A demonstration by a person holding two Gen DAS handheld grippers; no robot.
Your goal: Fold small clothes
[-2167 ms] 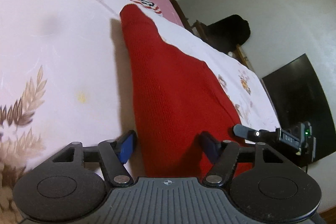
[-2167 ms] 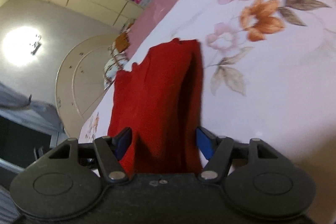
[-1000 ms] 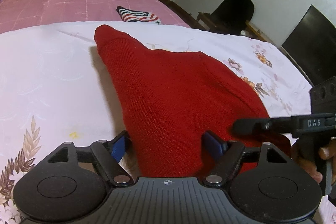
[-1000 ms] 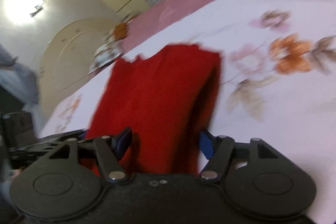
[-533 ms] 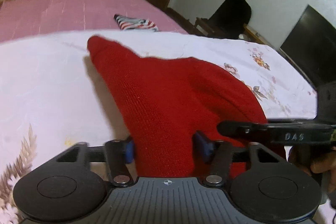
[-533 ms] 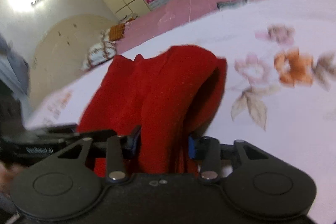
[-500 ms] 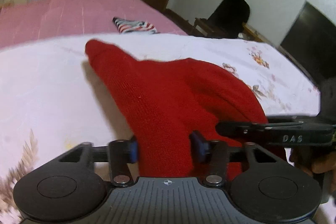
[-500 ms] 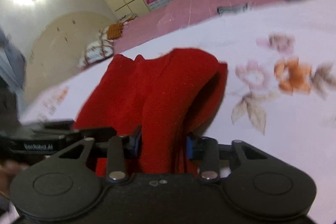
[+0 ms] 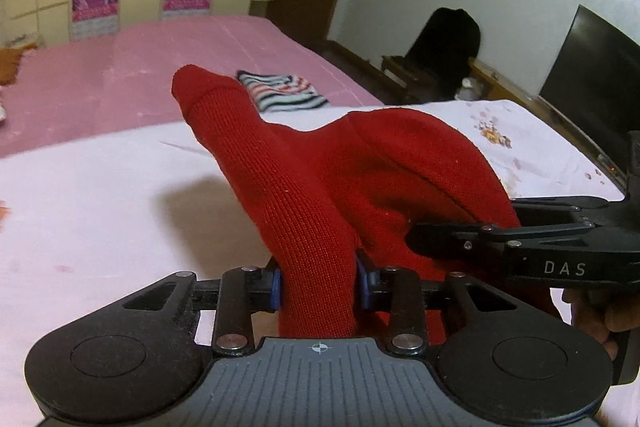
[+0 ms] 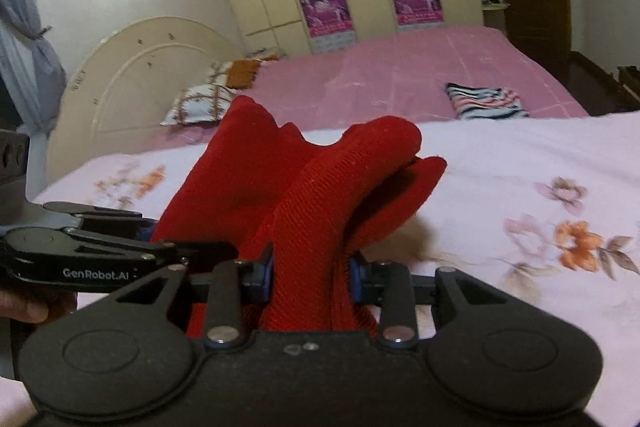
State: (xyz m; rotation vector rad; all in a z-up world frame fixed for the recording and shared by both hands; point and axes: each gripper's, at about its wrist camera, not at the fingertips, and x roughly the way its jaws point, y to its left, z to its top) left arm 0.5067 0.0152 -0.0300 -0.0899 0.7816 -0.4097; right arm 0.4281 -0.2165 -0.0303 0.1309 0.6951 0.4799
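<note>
A red knit garment [image 9: 304, 195] hangs lifted above the white floral sheet [image 9: 100, 207], its far end still drooping toward the bed. My left gripper [image 9: 318, 285] has its blue pads pressed on one bunched edge, and its jaws are still closing. In the right wrist view my right gripper [image 10: 310, 273] is shut on the other edge of the red garment [image 10: 320, 195]. The two grippers sit close side by side: the right gripper [image 9: 416, 235] shows at the right of the left view, and the left gripper [image 10: 192, 251] at the left of the right view.
A folded striped garment [image 9: 280, 93] lies on the pink bedspread [image 9: 120, 67] beyond the sheet. A headboard [image 10: 136, 79] and pillow [image 10: 200, 103] stand at the bed's far left. A dark screen [image 9: 588, 67] and a chair with black cloth [image 9: 448, 39] line the right wall.
Both grippers closed on the red garment's near edges and rose, lifting the garment off the sheet. The right gripper rolled upright, and the cloth bunched into folds.
</note>
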